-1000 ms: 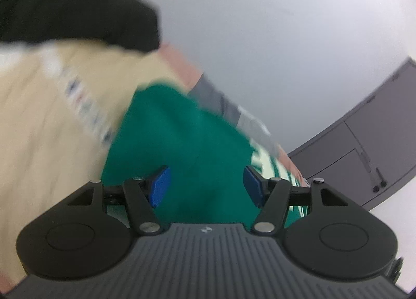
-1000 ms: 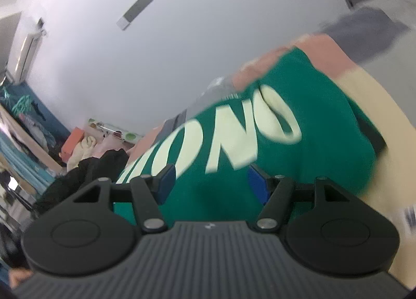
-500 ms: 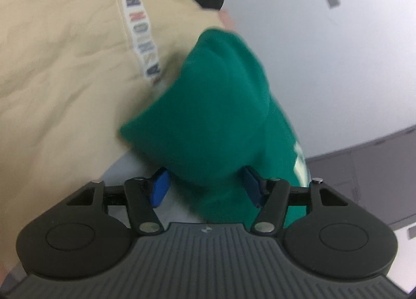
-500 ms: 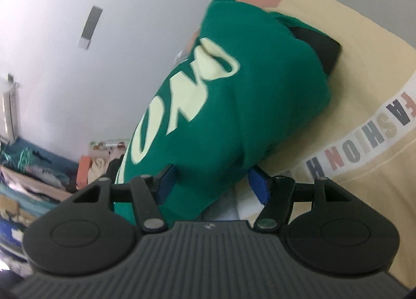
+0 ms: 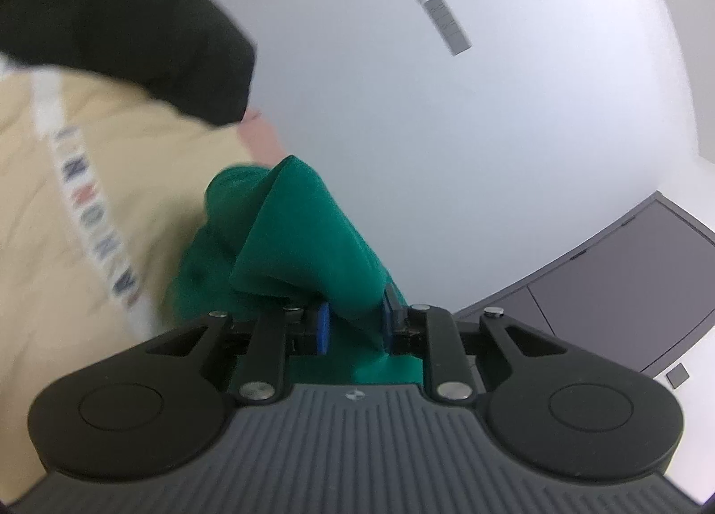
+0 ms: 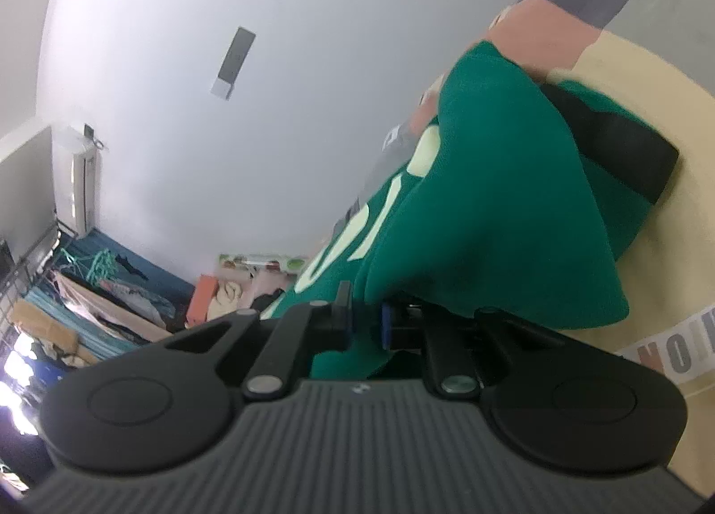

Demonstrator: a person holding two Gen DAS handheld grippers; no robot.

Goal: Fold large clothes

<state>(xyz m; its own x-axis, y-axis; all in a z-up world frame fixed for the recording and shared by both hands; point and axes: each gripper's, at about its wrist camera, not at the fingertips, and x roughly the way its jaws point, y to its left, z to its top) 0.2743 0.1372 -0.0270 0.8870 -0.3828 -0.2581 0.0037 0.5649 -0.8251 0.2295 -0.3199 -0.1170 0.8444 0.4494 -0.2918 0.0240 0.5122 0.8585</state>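
Observation:
A green garment with pale lettering lies on a beige cloth. In the left wrist view my left gripper (image 5: 353, 328) is shut on a raised fold of the green garment (image 5: 308, 237). In the right wrist view my right gripper (image 6: 365, 328) is shut on another edge of the green garment (image 6: 500, 201), which lifts toward it. The pale letters (image 6: 357, 241) show on its left part. A dark band (image 6: 625, 148) shows under its far end.
The beige cloth (image 5: 67, 246) with a printed letter strip (image 6: 670, 355) covers the surface. A black garment (image 5: 111, 22) lies at the far left. A pink and grey cloth (image 6: 545, 31) lies beyond. Grey cabinets (image 5: 625, 290) stand behind. Piled clothes (image 6: 134, 304) lie at the left.
Both grippers were open around the green garment half a second ago. Now both have shut on its folds and the cloth is bunched up between the pads.

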